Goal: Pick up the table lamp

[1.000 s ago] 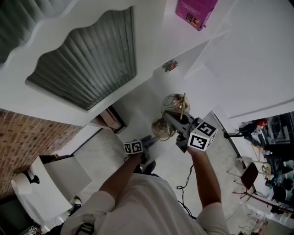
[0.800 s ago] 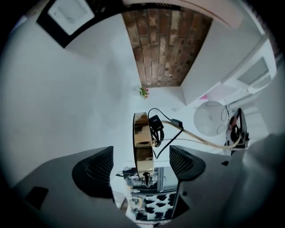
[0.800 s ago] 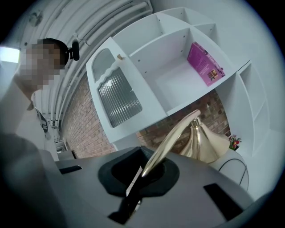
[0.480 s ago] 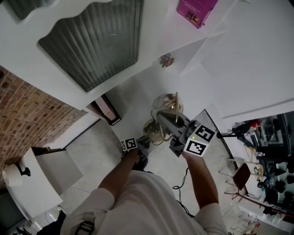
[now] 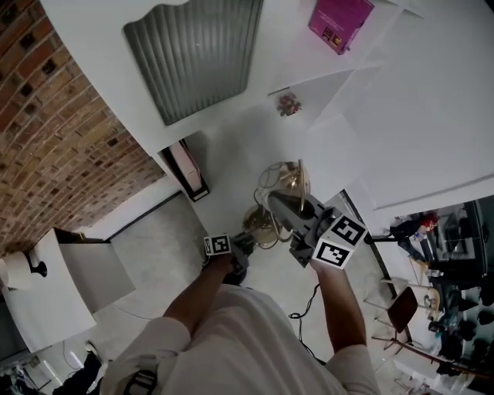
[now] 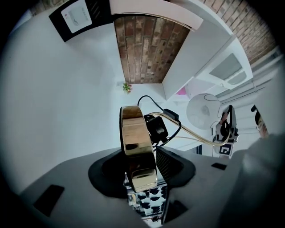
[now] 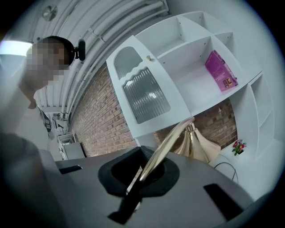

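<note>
The gold table lamp point(image 5: 279, 202) hangs tilted between my two grippers in front of the white shelf unit. In the left gripper view its round gold base point(image 6: 136, 138) stands on edge between the jaws. My left gripper point(image 6: 144, 178) is closing, and its ribbed pad presses the rim. The black cord switch point(image 6: 158, 129) lies just behind the base. My right gripper point(image 7: 142, 178) is shut on the thin gold stem point(image 7: 167, 147), below the cone shade point(image 7: 198, 144). The head view shows the left gripper point(image 5: 245, 241) at the base and the right gripper point(image 5: 276, 200) higher on the stem.
The white shelf unit point(image 5: 401, 116) carries a purple box point(image 5: 340, 23), a ribbed glass door point(image 5: 197, 54) and a small flower pot point(image 5: 289, 102). A brick wall point(image 5: 62, 154) fills the left. The black cord point(image 5: 309, 308) trails over the floor.
The head view has swung, bringing the brick wall into the left of the picture. Both grippers and the lamp have shifted a little against the shelves. The right gripper keeps its hold on the stem.
</note>
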Demonstrator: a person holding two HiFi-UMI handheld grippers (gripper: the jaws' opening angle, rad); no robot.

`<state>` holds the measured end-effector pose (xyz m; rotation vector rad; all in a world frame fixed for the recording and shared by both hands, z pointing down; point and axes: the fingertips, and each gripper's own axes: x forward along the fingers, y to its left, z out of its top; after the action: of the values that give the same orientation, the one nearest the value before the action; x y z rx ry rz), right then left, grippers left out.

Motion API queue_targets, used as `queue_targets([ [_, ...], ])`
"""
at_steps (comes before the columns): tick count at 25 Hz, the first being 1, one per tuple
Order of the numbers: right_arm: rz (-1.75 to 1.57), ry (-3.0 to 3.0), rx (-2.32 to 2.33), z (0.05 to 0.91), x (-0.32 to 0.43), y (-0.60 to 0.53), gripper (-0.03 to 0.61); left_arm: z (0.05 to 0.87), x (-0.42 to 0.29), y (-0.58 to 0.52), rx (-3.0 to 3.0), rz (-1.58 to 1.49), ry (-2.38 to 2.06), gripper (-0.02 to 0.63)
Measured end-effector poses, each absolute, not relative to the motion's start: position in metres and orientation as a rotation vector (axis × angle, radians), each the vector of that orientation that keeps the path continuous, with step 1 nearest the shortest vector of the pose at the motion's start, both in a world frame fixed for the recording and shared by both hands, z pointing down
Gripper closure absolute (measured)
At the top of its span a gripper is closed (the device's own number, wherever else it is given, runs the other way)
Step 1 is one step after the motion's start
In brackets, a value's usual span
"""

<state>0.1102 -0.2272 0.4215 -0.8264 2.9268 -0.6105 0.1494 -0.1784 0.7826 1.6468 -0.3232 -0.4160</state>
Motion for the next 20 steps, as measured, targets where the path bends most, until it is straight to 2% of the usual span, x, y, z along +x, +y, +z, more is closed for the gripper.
queue_targets([
  [6, -0.593, 2.933, -0.779, 0.406, 0.107, -0.197, 0.568, 0.775, 0.132, -0.149, 1.705, -0.344, -0.372, 0.441],
  [20, -0.539, 2.967, -0.723, 0.389, 0.072, -0.135, 0.566, 0.737, 0.089, -0.109, 1.575, -0.562, -0.324, 0.474],
])
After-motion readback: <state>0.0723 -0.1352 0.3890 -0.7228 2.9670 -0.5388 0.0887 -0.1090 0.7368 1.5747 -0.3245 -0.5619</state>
